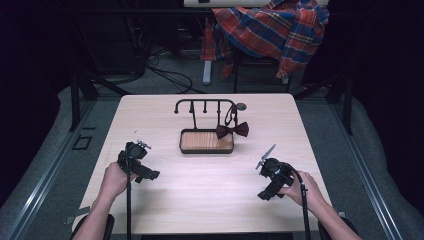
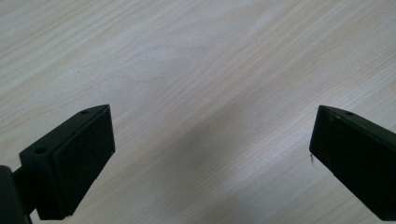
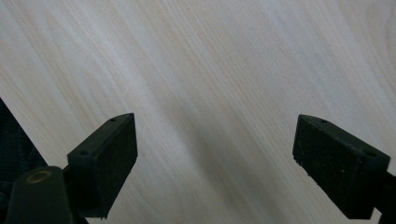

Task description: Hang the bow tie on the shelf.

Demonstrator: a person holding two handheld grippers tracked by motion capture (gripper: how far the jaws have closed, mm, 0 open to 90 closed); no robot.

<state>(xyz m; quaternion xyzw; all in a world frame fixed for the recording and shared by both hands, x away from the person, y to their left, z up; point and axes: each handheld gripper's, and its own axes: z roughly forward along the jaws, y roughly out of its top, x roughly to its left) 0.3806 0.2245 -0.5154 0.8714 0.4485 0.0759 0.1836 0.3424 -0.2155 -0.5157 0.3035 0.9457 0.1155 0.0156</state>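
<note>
A black metal stand (image 1: 205, 106) with hooks rises from a wooden tray base (image 1: 206, 142) at the middle of the pale wooden table (image 1: 210, 190). A dark red bow tie (image 1: 232, 131) hangs from the stand's right end, beside the tray. My left gripper (image 1: 145, 174) is held low over the table's front left. Its jaws stand wide apart, with bare wood between them (image 2: 210, 140). My right gripper (image 1: 269, 191) is over the front right, pointing down at the table. It is open as well, and nothing lies between its pads (image 3: 215, 144).
A plaid shirt (image 1: 272, 30) is draped over a chair behind the table. Cables (image 1: 165, 75) lie on the floor at the back left. Metal rails (image 1: 370, 170) run along both sides of the table.
</note>
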